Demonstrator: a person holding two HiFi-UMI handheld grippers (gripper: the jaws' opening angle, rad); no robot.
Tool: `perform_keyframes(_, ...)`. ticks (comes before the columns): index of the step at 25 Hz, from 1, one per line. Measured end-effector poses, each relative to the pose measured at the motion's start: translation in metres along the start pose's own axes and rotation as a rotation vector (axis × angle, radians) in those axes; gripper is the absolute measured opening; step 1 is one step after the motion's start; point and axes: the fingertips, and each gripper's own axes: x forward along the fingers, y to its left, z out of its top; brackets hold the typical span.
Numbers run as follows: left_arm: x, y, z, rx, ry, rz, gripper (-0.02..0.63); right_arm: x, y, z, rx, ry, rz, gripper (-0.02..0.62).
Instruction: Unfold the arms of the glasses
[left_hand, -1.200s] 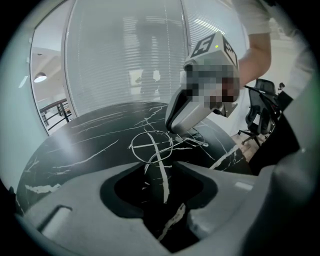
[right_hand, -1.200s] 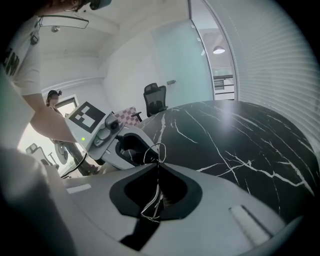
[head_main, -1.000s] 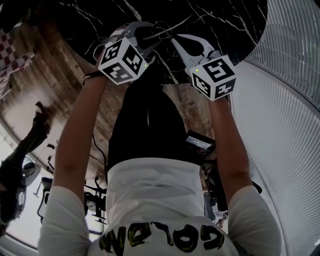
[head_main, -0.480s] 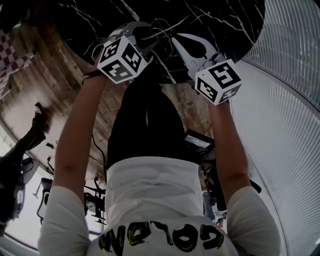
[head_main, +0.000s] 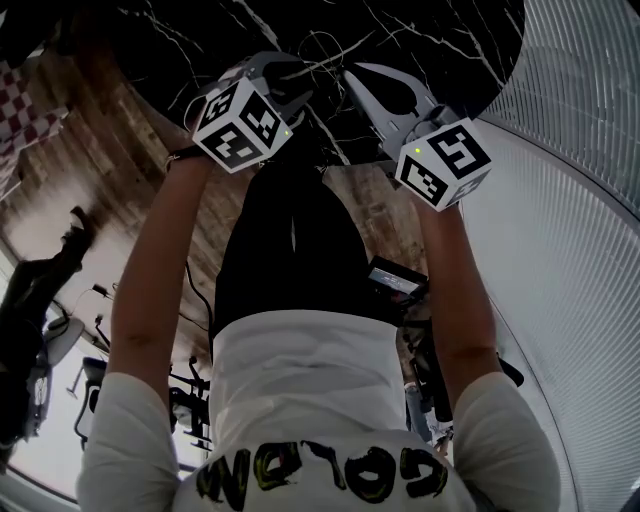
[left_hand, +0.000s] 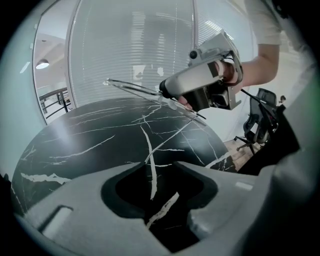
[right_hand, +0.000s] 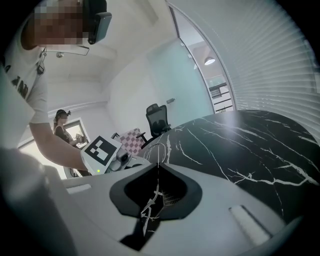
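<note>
The right gripper had its jaws pinched together on the thin wire glasses, clamped on one slim clear bar of the frame. The whole thing hung in the air above the black marble table, not touching it. The left gripper had its jaws a little apart with nothing in them, only tabletop showing through the gap, and it sat near the glasses without touching them. Honestly couldn't tell which arm was folded or how far, the frame's just too thin. My take: the left one needed to catch a temple out near its tip, close gently, and swing it round the hinge in an arc instead of yanking it straight out, with the right holding firm. Wire that skinny would probably flex or slip if squeezed off-centre.
</note>
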Motion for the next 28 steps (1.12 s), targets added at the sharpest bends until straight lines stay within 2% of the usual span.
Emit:
perform_keyframes(6,-0.001,-0.015,-0.002,0.001,0.019,-0.026,0.169,-0.005,0.005,0.006,0.021,-0.025,0.017,0.008)
perform_keyframes(13,-0.003,-0.009,0.015,0.002,-0.038,0.01,0.169,-0.009,0.007,0.003,0.029,-0.024,0.026,0.008)
perform_keyframes(17,0.007,-0.015,0.011,0.025,0.002,-0.033,0.169,-0.009,0.007,0.006,0.028,-0.034,0.027,0.008)
perform_keyframes(28,0.013,-0.041,0.003,0.028,0.031,-0.097,0.169,-0.012,0.008,0.019,0.045,-0.074,0.034,0.008)
